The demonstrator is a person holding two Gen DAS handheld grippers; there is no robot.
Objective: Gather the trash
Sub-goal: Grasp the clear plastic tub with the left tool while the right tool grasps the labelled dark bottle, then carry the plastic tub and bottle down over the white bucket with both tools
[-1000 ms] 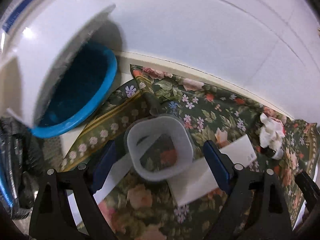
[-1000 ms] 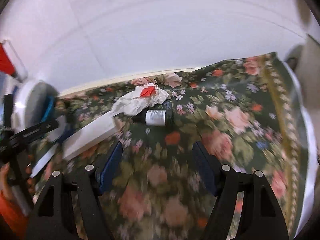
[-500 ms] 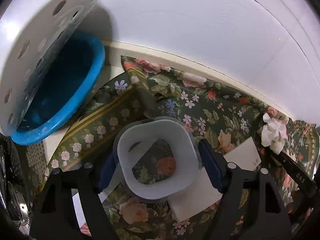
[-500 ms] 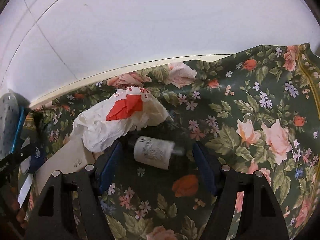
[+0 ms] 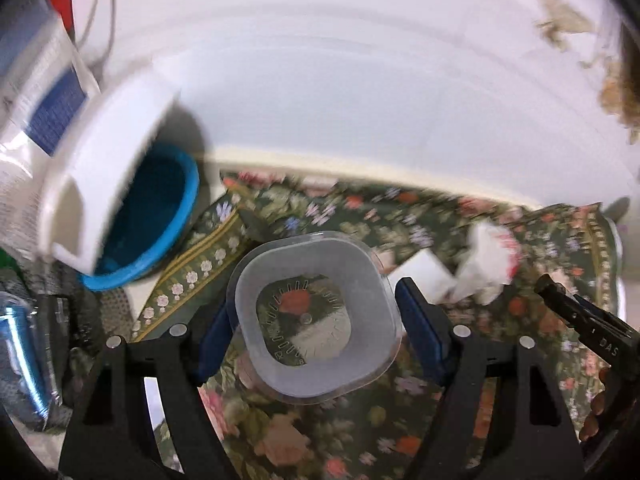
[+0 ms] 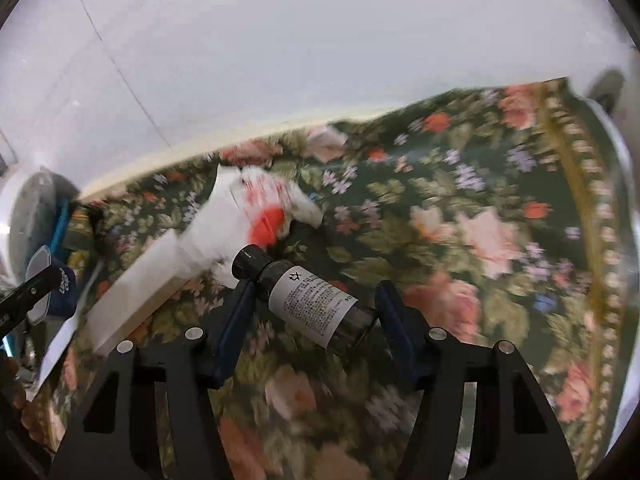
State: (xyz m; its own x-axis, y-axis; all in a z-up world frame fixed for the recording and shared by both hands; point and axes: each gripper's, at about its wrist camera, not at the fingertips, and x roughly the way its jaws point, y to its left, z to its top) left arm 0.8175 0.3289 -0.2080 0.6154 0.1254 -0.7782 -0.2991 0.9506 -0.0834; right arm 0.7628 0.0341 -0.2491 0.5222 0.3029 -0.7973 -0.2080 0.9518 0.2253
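In the left wrist view, my left gripper [image 5: 314,304] is shut on a clear, square plastic container [image 5: 312,384] and holds it above the floral tablecloth [image 5: 360,216]; the cloth shows through its bottom. My right gripper [image 6: 314,292] is low over the cloth with its jaws closing. A small dark bottle with a white label [image 6: 316,308] lies slantwise between its fingers, cap towards the left finger. The pads do not clearly press on it. Just beyond the bottle lies a crumpled white paper with red print [image 6: 240,224], also seen as the paper [image 5: 488,264] at the right of the left wrist view.
A flat white box [image 6: 132,300] lies left of the bottle. A blue basin [image 5: 160,220] and a white tub [image 5: 108,168] stand at the table's left end by the white wall. The cloth's bordered edge [image 6: 592,208] runs down the right.
The left gripper closed on the container and lifted it off the cloth. The right gripper came down around the bottle, and its jaws narrowed.
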